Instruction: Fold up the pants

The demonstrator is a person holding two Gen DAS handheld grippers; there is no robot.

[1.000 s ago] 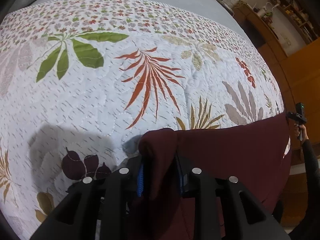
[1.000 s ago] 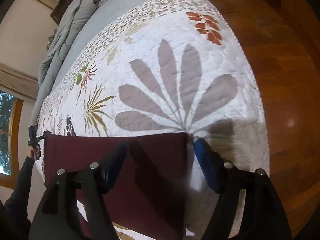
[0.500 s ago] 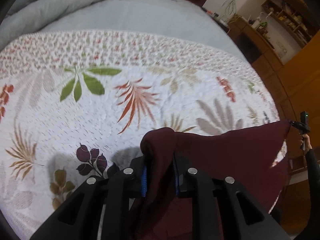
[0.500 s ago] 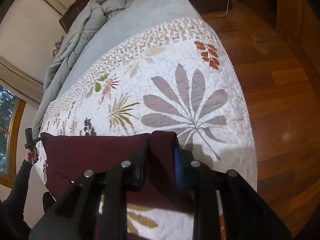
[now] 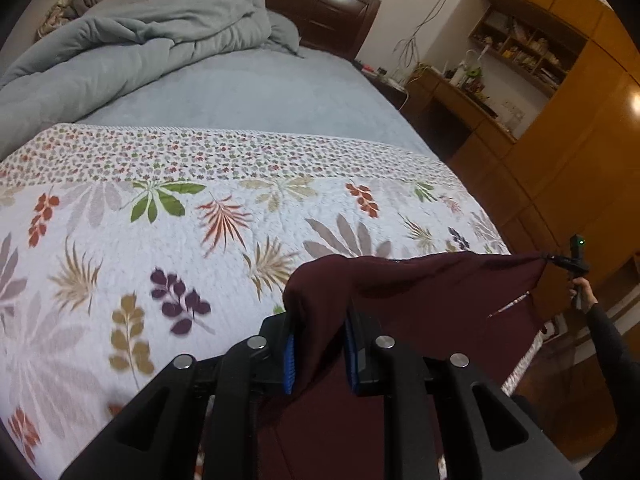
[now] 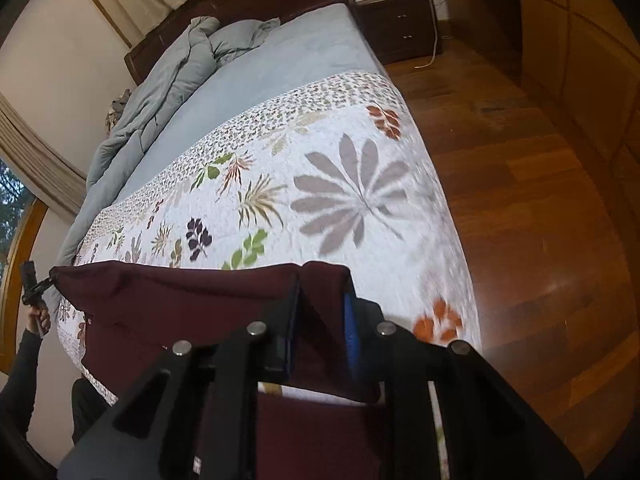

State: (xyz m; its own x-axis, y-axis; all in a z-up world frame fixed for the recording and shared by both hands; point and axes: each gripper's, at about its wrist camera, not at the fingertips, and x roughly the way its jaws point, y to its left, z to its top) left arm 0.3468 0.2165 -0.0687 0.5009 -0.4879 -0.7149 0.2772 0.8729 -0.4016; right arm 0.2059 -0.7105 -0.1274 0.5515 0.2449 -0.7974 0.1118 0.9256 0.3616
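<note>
With my left gripper (image 5: 319,354) pinching one bunched corner of the maroon pants (image 5: 420,300) and my right gripper (image 6: 318,330) clamped on the other, I see the cloth stretched taut between them above the floral quilt (image 5: 160,240). Farther off lies a rumpled grey duvet (image 5: 132,44).

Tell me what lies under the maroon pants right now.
Under the lifted maroon pants lies the floral quilt, visible beyond their top edge. The quilt directly beneath is covered by the fabric.

Bare floral quilt (image 5: 200,248) ahead of pants (image 5: 420,292); bunched duvet (image 5: 120,52) farther back.
</note>
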